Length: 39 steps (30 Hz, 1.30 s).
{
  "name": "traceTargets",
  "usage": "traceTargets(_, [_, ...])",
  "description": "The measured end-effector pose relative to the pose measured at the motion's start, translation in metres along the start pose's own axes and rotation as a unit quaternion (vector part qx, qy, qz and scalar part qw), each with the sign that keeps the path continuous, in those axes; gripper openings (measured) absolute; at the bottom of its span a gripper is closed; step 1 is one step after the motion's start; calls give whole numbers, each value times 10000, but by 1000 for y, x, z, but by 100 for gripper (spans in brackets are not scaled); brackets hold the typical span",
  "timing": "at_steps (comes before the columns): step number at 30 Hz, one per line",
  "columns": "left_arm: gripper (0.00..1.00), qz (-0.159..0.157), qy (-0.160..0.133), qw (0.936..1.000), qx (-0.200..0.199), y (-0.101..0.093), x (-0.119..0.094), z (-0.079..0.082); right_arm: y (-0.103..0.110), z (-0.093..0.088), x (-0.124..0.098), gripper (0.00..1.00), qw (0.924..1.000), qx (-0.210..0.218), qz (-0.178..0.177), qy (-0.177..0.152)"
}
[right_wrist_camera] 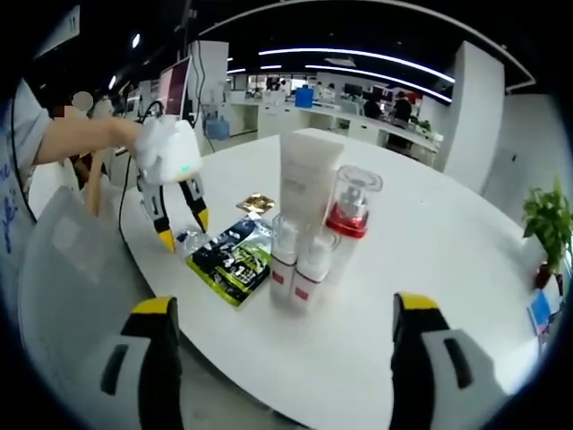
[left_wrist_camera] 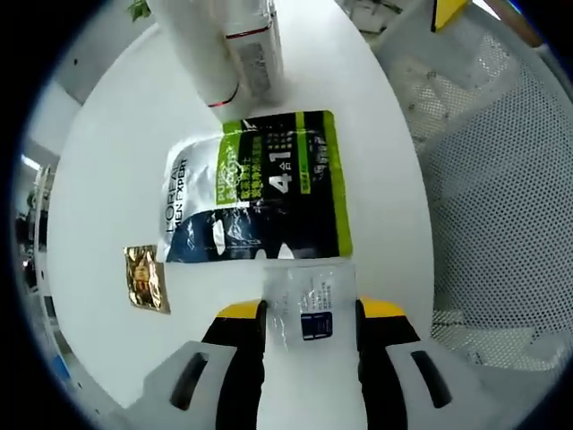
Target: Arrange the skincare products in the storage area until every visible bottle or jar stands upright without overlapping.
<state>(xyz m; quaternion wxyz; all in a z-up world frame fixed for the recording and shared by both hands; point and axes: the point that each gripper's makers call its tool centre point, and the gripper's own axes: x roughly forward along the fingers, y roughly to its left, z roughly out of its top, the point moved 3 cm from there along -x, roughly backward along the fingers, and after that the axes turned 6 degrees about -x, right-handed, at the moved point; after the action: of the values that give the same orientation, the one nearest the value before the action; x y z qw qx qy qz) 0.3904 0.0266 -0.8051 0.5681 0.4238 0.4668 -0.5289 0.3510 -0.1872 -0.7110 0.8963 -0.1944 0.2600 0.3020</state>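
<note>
My left gripper point(left_wrist_camera: 311, 309) points down at the white round table point(left_wrist_camera: 116, 161), its yellow-tipped jaws pressed against both edges of a small clear sachet point(left_wrist_camera: 307, 300) with a dark label. Just beyond lies a flat dark and green L'Oreal sachet point(left_wrist_camera: 260, 188), and a small gold sachet point(left_wrist_camera: 146, 278) lies to its left. In the right gripper view, the left gripper point(right_wrist_camera: 185, 231) hangs over the clear sachet point(right_wrist_camera: 187, 239). Next to the dark sachet point(right_wrist_camera: 233, 260) stand a white tube point(right_wrist_camera: 309, 175), a clear bottle with a red collar point(right_wrist_camera: 351, 215) and two small white bottles point(right_wrist_camera: 300, 260), all upright. My right gripper point(right_wrist_camera: 286, 306) is open and holds nothing.
A grey mesh chair point(left_wrist_camera: 501, 179) stands close against the table edge on the right of the left gripper view. A person's arm point(right_wrist_camera: 81, 139) holds the left gripper. The gold sachet point(right_wrist_camera: 257, 203) lies behind the dark one. A potted plant point(right_wrist_camera: 546, 224) stands far right.
</note>
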Motion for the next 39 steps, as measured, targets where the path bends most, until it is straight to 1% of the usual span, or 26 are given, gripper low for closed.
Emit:
traceTargets(6, [38,16,-58,10000,-64,1,0,-1,1,0,1,100,10000,-36,33,23])
traceTargets(16, [44,140,-90,9998,-79,5,-1,-1,1,0,1,100,10000,-57,36,26])
traceTargets(19, [45,96,-96,9998,-127,3,-2,-2,1,1,1,100,10000,-61,35,19])
traceTargets(22, [46,92,-150,9997,-164,3,-3,-2,1,1,1,100,10000,-68,34,24])
traceTargets(27, [47,139,-354,9988,-303,6,-12,0,1,2,1,100,9999,-89,50,28])
traceTargets(30, [46,206,-413,9983,-349,8,-16,0,2,2,1,100,9999,-108,56,26])
traceTargets(34, [48,274,-496,9975,-431,13,-22,0,1,4,1,100,9999,-124,59,-5])
traceTargets(39, [49,397,-628,9957,-560,24,-31,0,1,6,0,100,9999,-146,54,-15])
